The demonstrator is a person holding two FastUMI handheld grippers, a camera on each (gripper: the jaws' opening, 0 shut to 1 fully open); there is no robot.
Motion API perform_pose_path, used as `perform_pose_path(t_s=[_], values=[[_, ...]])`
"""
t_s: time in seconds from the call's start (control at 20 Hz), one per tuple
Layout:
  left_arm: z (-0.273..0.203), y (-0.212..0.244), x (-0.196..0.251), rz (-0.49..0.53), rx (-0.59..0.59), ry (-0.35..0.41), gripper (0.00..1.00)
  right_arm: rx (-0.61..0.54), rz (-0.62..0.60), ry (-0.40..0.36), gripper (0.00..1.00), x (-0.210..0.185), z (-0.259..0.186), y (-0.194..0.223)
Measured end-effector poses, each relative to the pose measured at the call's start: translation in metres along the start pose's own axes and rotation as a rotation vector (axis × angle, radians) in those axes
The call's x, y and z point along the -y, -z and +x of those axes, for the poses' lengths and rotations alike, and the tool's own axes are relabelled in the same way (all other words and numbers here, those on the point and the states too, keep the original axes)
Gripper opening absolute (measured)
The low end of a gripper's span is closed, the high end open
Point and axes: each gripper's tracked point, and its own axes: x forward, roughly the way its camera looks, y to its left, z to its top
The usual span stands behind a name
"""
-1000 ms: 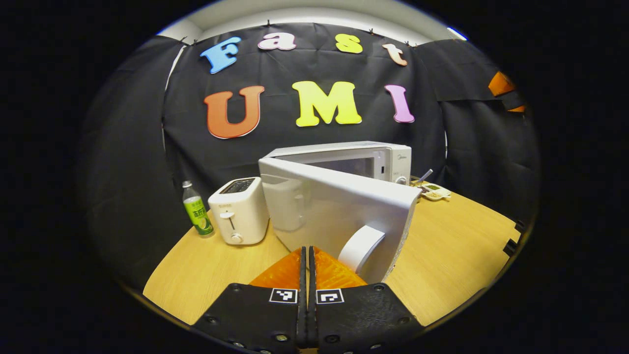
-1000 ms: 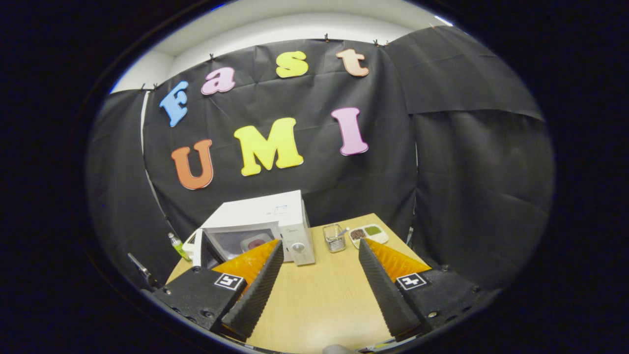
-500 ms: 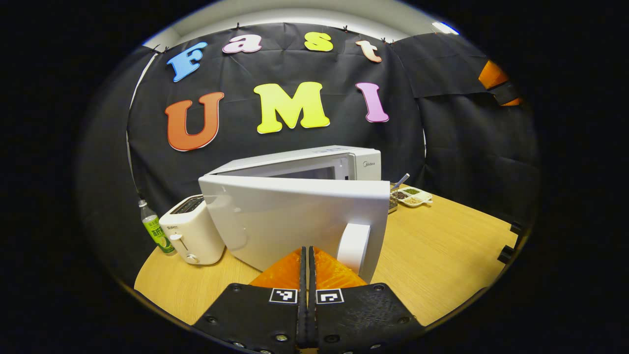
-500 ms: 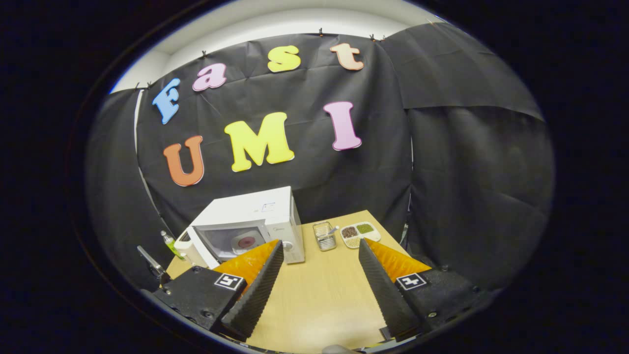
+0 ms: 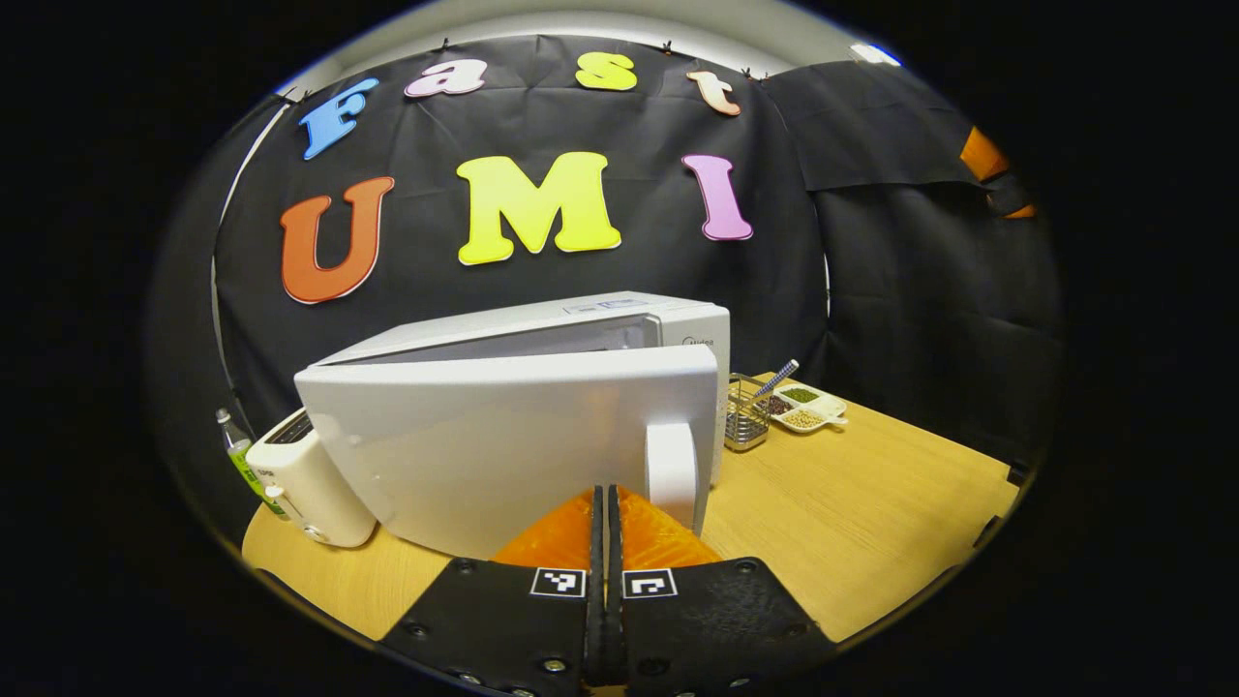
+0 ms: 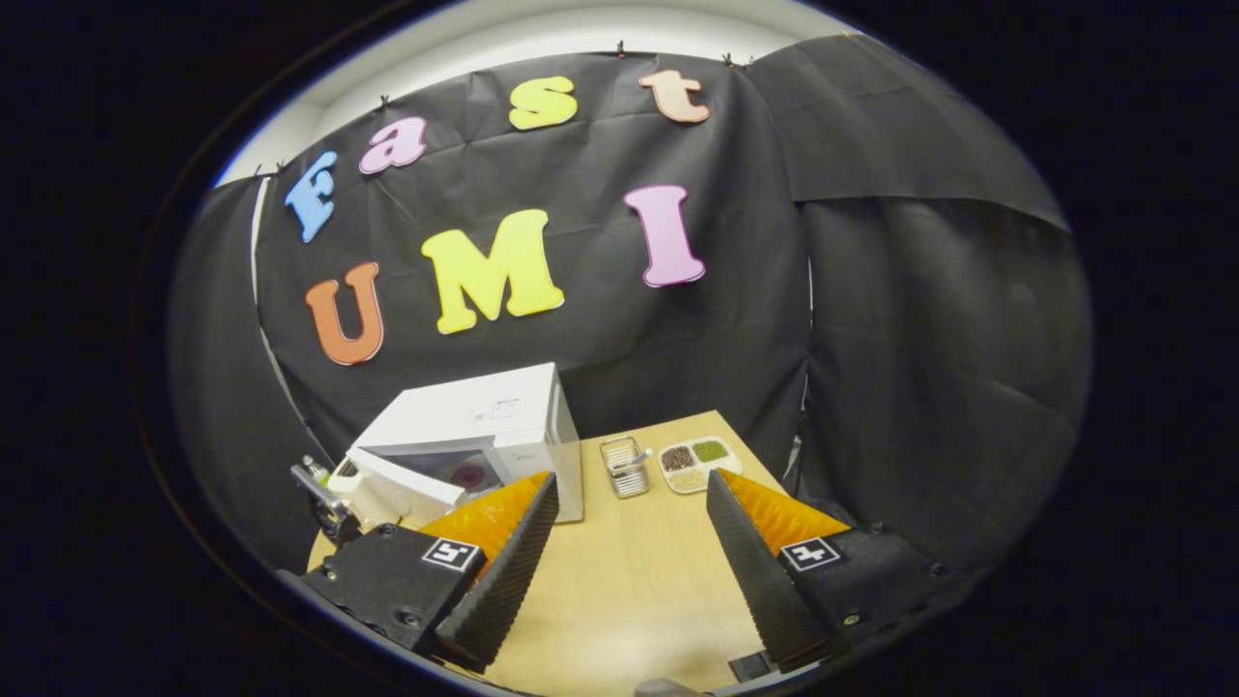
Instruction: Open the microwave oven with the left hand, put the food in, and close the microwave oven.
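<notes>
My left gripper (image 5: 605, 503) was pressed together, empty, its tips against the microwave door (image 5: 503, 445) just beside the handle (image 5: 671, 471). My right gripper (image 6: 629, 528) was spread wide over the bare wooden table (image 6: 629, 600). The microwave (image 6: 484, 431) stood at the back left, door ajar; a reddish plate of food (image 6: 468, 474) sat inside. Its front logo was too small to read. The door hid part of a toaster (image 5: 305, 479) and a green-labelled bottle (image 5: 235, 450). Farther right stood a wire basket (image 5: 743, 414) and a divided dish of grains (image 5: 805, 407)
</notes>
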Motion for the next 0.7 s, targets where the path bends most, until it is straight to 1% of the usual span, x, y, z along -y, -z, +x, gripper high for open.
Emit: perform_pose_path(t_s=[0.15,0.3,0.5,0.55,0.7], values=[[0.033,-0.005,0.004,-0.019,-0.009,-0.009,0.0,-0.002,0.007,0.003,0.98,0.007,0.008,-0.006],[0.054,-0.009,0.004,-0.03,-0.006,-0.028,0.0,-0.014,-0.001,0.014,0.98,0.016,0.012,-0.006],[0.078,-0.018,0.002,-0.023,0.021,-0.048,0.0,-0.026,0.007,0.037,0.98,0.029,0.017,-0.005],[0.084,-0.016,0.002,-0.03,0.012,-0.046,0.0,-0.029,0.009,0.041,0.98,0.032,0.018,-0.004],[0.095,-0.015,-0.003,-0.036,-0.001,-0.073,0.0,-0.041,0.009,0.046,0.98,0.035,0.022,-0.002]])
